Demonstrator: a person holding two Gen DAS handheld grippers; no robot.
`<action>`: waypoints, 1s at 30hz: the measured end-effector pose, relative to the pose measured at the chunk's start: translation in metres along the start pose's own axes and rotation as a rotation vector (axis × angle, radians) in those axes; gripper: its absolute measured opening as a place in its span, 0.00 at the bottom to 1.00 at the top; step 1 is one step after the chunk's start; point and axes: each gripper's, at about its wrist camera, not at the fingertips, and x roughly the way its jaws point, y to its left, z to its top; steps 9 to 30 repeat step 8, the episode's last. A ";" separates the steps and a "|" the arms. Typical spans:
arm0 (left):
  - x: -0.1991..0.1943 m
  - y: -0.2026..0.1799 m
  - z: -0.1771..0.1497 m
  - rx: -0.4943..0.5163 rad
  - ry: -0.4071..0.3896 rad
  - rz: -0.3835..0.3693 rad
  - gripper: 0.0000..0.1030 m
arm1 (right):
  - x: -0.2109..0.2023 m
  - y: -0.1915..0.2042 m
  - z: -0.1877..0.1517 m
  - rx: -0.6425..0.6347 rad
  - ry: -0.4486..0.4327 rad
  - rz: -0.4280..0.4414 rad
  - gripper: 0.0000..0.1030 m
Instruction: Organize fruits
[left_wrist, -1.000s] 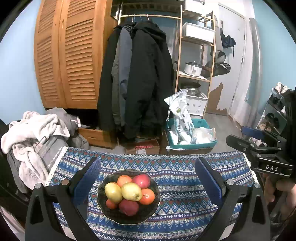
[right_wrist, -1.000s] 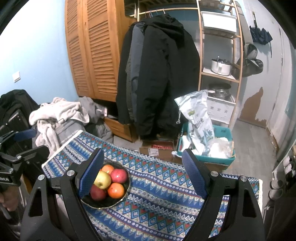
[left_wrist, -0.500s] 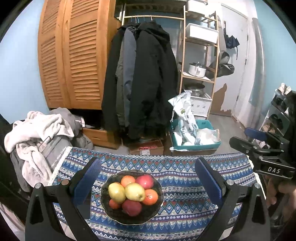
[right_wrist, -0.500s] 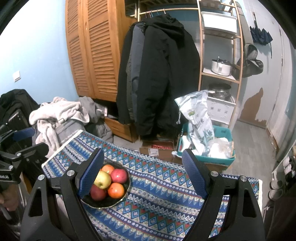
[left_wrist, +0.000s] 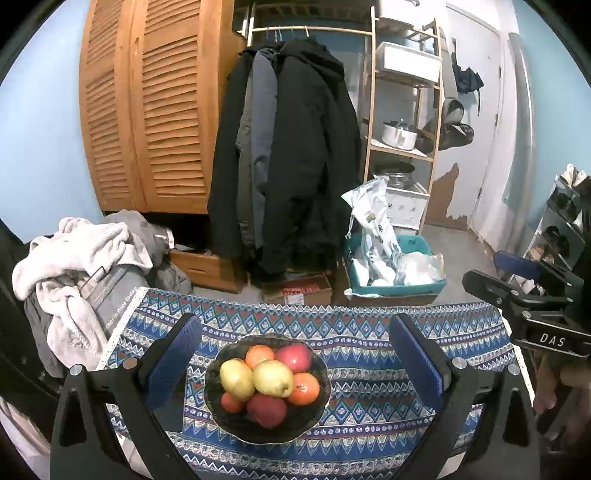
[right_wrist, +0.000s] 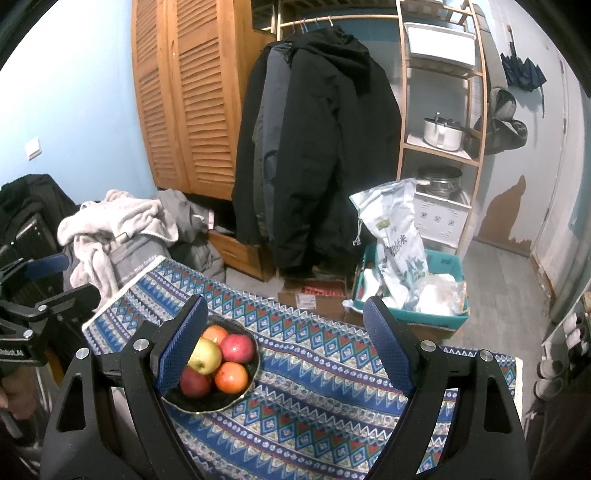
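A dark bowl (left_wrist: 312, 424) sits on a blue patterned tablecloth (left_wrist: 362, 376). It holds several fruits: yellow apples (left_wrist: 272, 377), red apples (left_wrist: 266, 410) and oranges (left_wrist: 303, 388). My left gripper (left_wrist: 293, 354) is open and empty, hovering above and in front of the bowl. My right gripper (right_wrist: 284, 343) is open and empty, to the right of the bowl (right_wrist: 243, 391), with its left finger in front of the bowl's left side. The right gripper also shows in the left wrist view at the right edge (left_wrist: 532, 295).
Behind the table hang dark coats (left_wrist: 291, 155) by a wooden louvred wardrobe (left_wrist: 151, 110). A pile of laundry (left_wrist: 81, 266) lies at the left. A teal box with bags (left_wrist: 391, 269) and a shelf unit (left_wrist: 402, 122) stand on the floor behind.
The left wrist view has shifted slightly, so the bowl now sits a little further right and lower between the fingers. The right gripper has barely moved.
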 end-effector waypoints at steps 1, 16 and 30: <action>0.000 -0.001 0.000 0.005 -0.001 0.000 0.99 | 0.000 0.000 -0.001 -0.001 0.001 0.000 0.82; -0.002 0.000 0.000 0.006 -0.008 0.003 0.99 | 0.000 0.001 -0.001 -0.002 0.001 0.000 0.83; -0.002 0.000 0.000 0.006 -0.008 0.003 0.99 | 0.000 0.001 -0.001 -0.002 0.001 0.000 0.83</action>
